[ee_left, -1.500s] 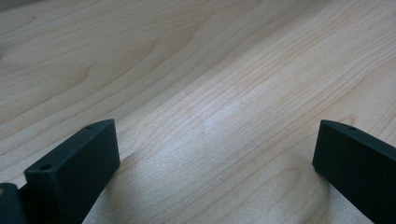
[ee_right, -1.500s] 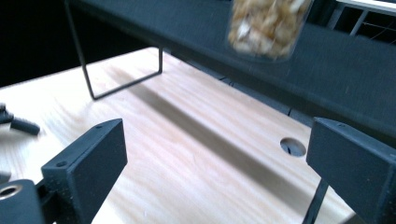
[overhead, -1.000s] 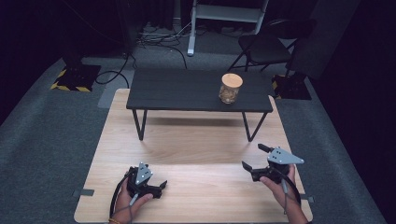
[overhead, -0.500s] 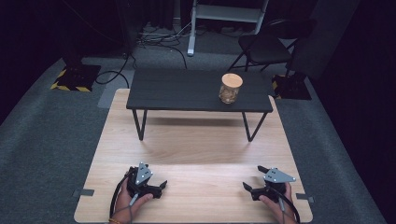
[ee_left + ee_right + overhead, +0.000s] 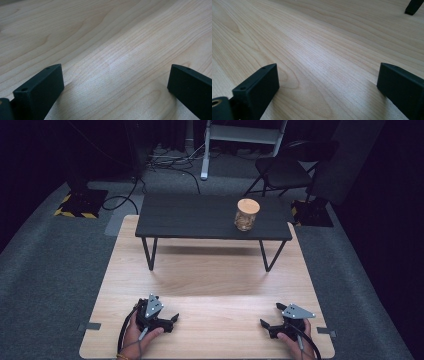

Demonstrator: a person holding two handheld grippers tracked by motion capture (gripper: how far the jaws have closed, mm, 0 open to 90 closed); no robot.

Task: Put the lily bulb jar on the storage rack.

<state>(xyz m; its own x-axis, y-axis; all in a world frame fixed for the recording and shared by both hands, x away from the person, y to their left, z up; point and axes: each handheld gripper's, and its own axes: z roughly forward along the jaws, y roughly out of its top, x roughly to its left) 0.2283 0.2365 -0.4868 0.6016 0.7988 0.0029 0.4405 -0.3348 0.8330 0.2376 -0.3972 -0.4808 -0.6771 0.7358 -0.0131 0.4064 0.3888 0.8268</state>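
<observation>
1. My left gripper [image 5: 172, 319] rests low on the light wooden board [image 5: 215, 280], near its front left corner, my left hand [image 5: 137, 332] wrapped around the handle.
2. My right gripper [image 5: 270, 316] sits near the board's front right corner, held by my right hand [image 5: 292, 340], its grey 3-cornered plate on top.
3. In the left gripper view, the 2 black jaws stand wide apart over bare wood grain, holding nothing.
4. In the right gripper view, the 2 jaws are likewise spread wide and hold nothing; a black table leg [image 5: 413, 7] shows at the top right.
5. A glass jar with a wooden lid [image 5: 247, 214] stands upright on the right part of the low black table [image 5: 200, 217], well apart from both grippers.
6. A black folding chair [image 5: 285, 170] stands on the grey carpet behind the table.
</observation>
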